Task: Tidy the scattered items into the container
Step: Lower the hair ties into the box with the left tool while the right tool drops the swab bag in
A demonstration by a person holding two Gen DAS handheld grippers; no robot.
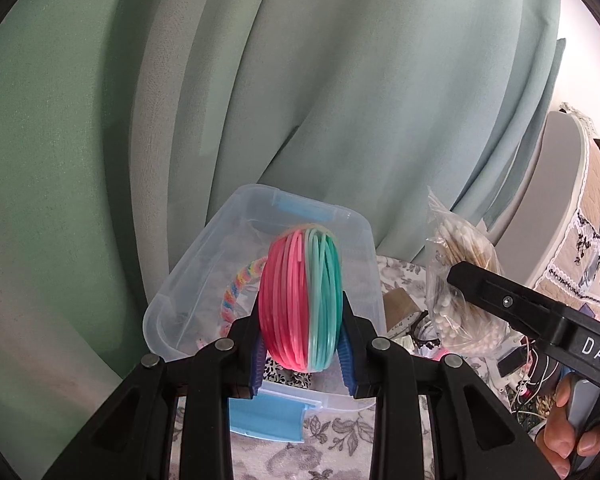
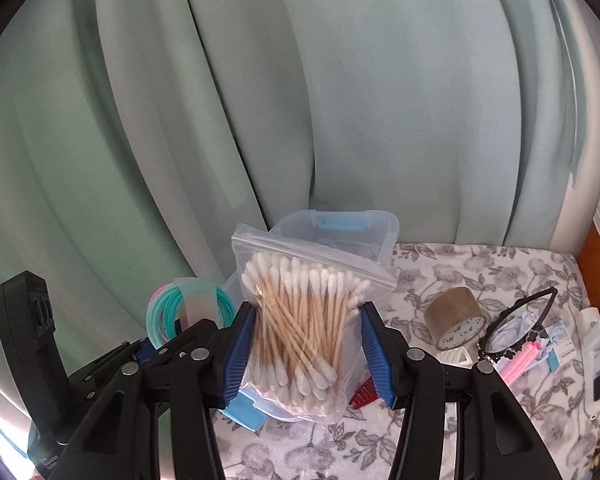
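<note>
Carrying seems to be the step now: both grippers hold something above the table, close to the clear plastic box (image 1: 204, 280).

The left gripper (image 1: 302, 354) has its jaws clamped on a bundle of pink and green rubber bands (image 1: 302, 300), and the bundle hangs just over the open box. Inside the box a colourful braided band (image 1: 240, 292) already lies on the bottom. The right gripper (image 2: 304, 344) has its jaws pressed on a zip bag of cotton swabs (image 2: 300, 332), held up in the air to the right of the box.

I judge the next move like this: the left gripper goes a little lower over the opening and lets the bundle fall in. The right one must bring the bag over the rim before it lets go. The bag is soft and could catch on the box wall.

More things wait on the flowered tablecloth (image 2: 440, 400): a roll of brown tape (image 2: 454, 316), a small black-framed mirror (image 2: 516, 326), a pink comb (image 2: 520, 362) and a small white box (image 2: 562, 342). So the tidying is, I think, far from finished. Pale green curtains (image 2: 300, 100) hang behind the table.
</note>
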